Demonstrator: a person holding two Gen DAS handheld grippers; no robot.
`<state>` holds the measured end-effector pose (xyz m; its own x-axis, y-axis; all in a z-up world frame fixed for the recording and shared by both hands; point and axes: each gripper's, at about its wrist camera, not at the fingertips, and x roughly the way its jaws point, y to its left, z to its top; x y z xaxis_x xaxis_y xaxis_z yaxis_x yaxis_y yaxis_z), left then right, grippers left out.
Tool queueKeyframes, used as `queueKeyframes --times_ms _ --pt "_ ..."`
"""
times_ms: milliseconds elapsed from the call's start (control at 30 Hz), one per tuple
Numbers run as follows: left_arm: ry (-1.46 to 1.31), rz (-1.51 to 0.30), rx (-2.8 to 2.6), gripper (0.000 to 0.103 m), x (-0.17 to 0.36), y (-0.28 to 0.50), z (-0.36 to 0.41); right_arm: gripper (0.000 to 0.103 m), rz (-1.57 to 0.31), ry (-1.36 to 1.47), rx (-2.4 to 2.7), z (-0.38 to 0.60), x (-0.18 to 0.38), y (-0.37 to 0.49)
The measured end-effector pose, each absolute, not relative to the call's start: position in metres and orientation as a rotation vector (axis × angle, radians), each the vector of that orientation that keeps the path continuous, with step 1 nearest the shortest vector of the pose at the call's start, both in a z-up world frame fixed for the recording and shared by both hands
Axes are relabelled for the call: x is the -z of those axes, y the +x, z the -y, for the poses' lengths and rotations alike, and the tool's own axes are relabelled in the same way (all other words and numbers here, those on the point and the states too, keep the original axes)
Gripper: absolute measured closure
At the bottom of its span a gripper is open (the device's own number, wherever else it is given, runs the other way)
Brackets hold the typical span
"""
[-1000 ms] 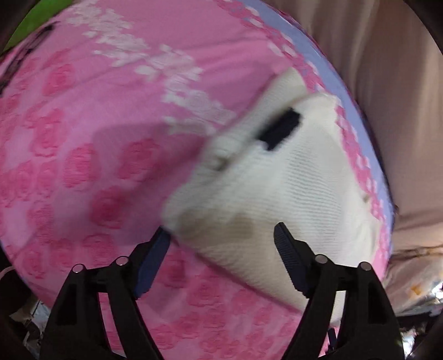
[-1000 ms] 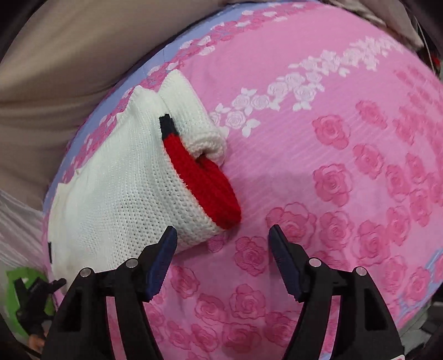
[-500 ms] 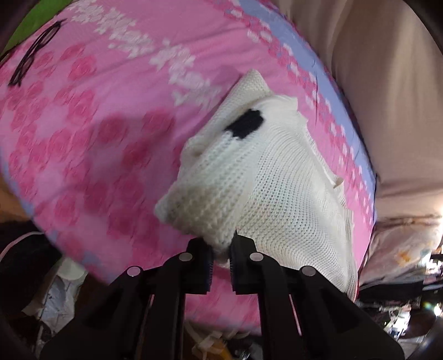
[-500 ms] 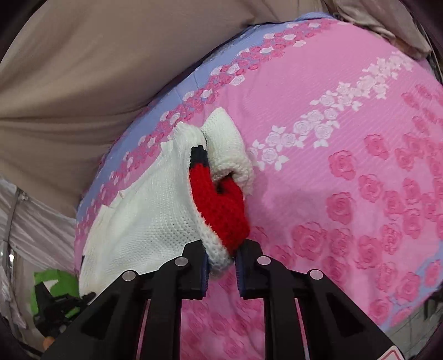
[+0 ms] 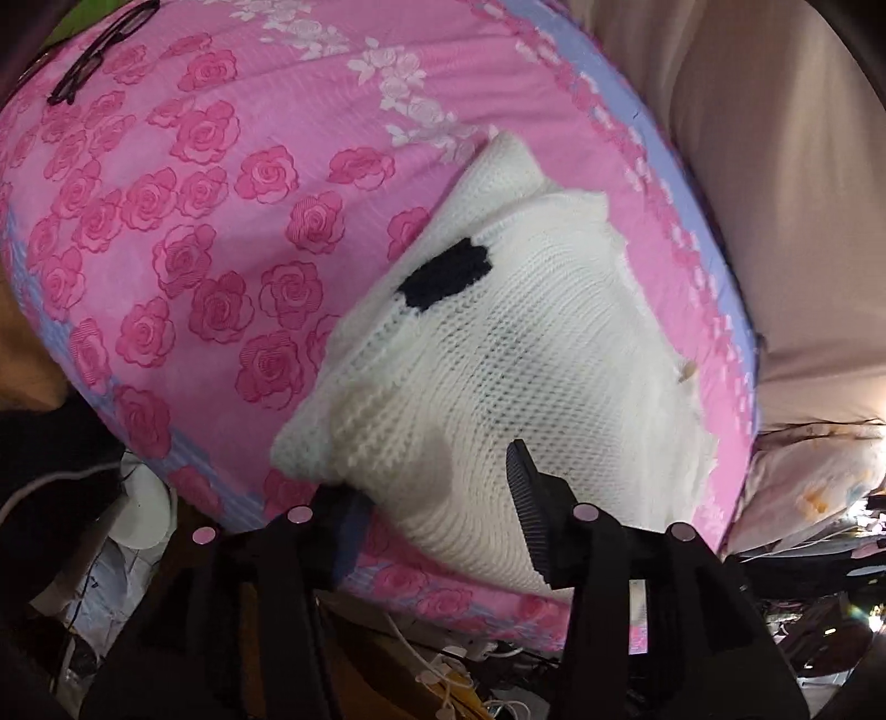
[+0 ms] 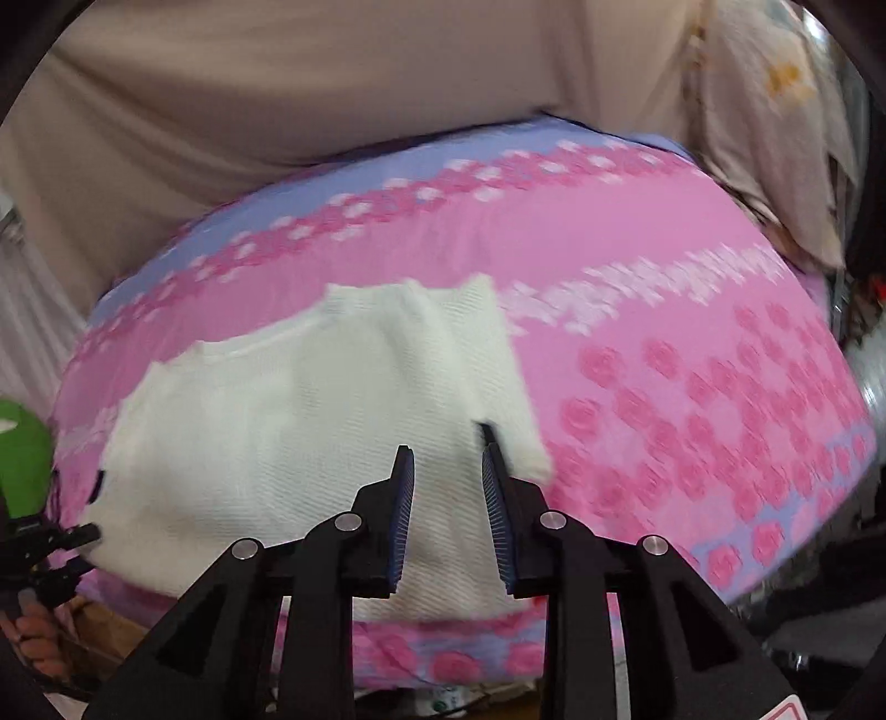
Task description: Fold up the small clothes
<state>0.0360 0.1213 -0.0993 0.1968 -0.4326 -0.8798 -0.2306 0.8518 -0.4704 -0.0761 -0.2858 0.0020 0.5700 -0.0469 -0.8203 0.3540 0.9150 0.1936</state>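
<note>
A small white knit sweater (image 5: 498, 354) with a dark patch (image 5: 446, 274) lies on the pink rose-print sheet (image 5: 183, 183). My left gripper (image 5: 437, 504) is open, its fingers either side of the sweater's near edge. In the right wrist view the sweater (image 6: 288, 410) lies spread flat and white, no red showing. My right gripper (image 6: 446, 482) is partly open and empty, just above the sweater's near right part.
Black glasses (image 5: 99, 52) lie at the sheet's far left. A beige cover (image 6: 277, 94) runs along the back of the bed. Cables and clutter (image 5: 138, 520) sit below the bed's near edge. The other handset, green (image 6: 22, 454), shows at left.
Both grippers were shut on the sweater's edge half a second ago and have opened and let go. The sweater now lies flatter, its red part hidden.
</note>
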Motion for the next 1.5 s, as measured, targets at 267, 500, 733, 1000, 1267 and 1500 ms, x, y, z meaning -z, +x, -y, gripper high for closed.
queueKeyframes --times_ms 267,500,733,1000,1267,1500 --pt "-0.708 -1.378 0.075 0.053 0.115 0.031 -0.14 0.086 -1.136 0.184 -0.045 0.176 0.054 0.017" --pt "-0.7 -1.398 0.081 0.093 0.128 0.038 -0.139 0.086 -1.201 0.225 -0.048 0.177 0.085 0.026" --pt "-0.281 -1.144 0.491 0.095 -0.002 0.042 -0.014 0.084 -1.104 0.377 -0.013 0.209 0.054 0.001" --pt "0.165 -1.197 0.918 0.093 0.01 -0.009 0.177 0.078 -1.004 0.555 0.242 0.312 0.03 -0.083" --pt "0.145 -1.221 0.898 0.065 0.024 -0.02 0.137 0.056 -0.961 0.654 0.304 0.338 0.025 -0.131" --pt "0.024 -1.134 0.641 0.041 -0.003 0.027 0.061 0.03 -0.954 0.641 0.133 0.308 0.012 -0.096"
